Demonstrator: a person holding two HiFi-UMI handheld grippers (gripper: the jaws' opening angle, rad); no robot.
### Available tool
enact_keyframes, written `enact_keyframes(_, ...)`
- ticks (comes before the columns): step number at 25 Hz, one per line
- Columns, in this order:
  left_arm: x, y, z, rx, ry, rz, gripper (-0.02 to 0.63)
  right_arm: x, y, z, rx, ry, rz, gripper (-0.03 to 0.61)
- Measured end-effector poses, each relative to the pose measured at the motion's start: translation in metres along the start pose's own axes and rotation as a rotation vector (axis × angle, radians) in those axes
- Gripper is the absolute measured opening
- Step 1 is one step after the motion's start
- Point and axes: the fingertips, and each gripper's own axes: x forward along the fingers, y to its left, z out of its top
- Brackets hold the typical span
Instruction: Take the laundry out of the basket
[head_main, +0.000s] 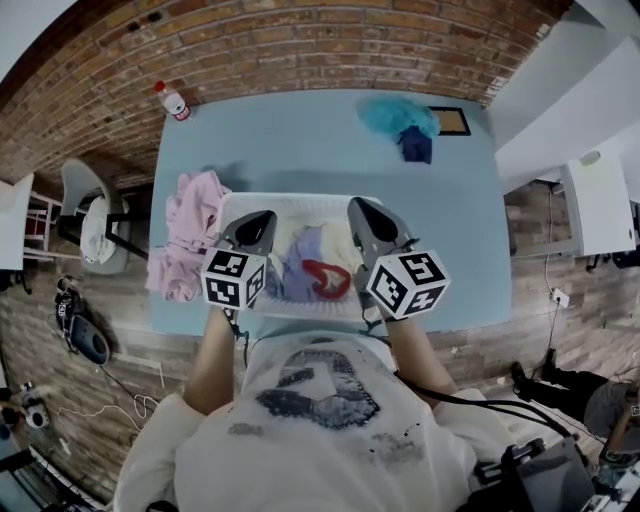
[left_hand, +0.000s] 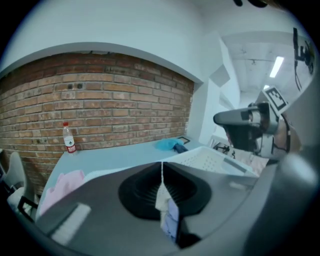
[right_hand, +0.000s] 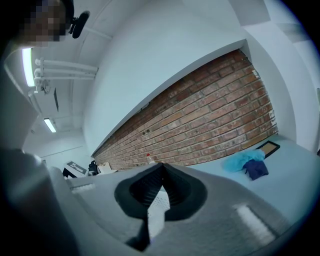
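The left gripper (head_main: 262, 218) and right gripper (head_main: 358, 208), both with jaws closed on nothing, hang over the white basket (head_main: 300, 198) at the tabletop's near edge, seemingly poised to dip in. A lavender garment (head_main: 305, 258) and a red piece (head_main: 325, 277) lie inside; pink laundry (head_main: 192, 225) sits by the left edge.

White perforated basket (head_main: 300, 207) at near edge of table (head_main: 320, 140), lavender and red laundry (head_main: 308, 268) crumpled inside

Person standing at a light blue table (head_main: 300, 140), holding left gripper (head_main: 263, 216) and right gripper (head_main: 359, 205) over a white basket (head_main: 300, 198), lavender cloth (head_main: 303, 262) and red garment (head_main: 328, 279) lying inside, pink clothes (head_main: 190, 235) lying beside its left edge, bottle (head_main: 173, 101) standing at the far left corner, teal cloth (head_main: 396, 116) lying far right.
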Motion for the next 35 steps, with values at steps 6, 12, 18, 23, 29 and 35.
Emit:
enact_keyframes(6,0.020,-0.009,-0.026,-0.010,0.111,-0.051,0.003,0.001,-0.011,-0.001,0.007,0.008,0.004,-0.003)
enact_keyframes(12,0.043,-0.022,-0.059,0.005,0.246,-0.113,0.112,-0.002,-0.025,-0.005,0.012,0.026,0.002,-0.003)
enact_keyframes(18,0.063,-0.041,-0.096,0.030,0.408,-0.228,0.293,-0.001,-0.039,-0.008,0.021,0.038,-0.009,-0.003)
enact_keyframes(23,0.074,-0.054,-0.114,0.065,0.464,-0.293,0.393,0.002,-0.045,-0.011,0.029,0.050,-0.009,-0.003)
enact_keyframes(29,0.085,-0.058,-0.126,0.034,0.485,-0.305,0.505,0.005,-0.052,-0.013,0.041,0.063,-0.012,-0.003)
enact_keyframes(35,0.094,-0.054,-0.141,0.042,0.519,-0.298,0.555,0.008,-0.053,-0.018,0.047,0.071,-0.011,-0.002)
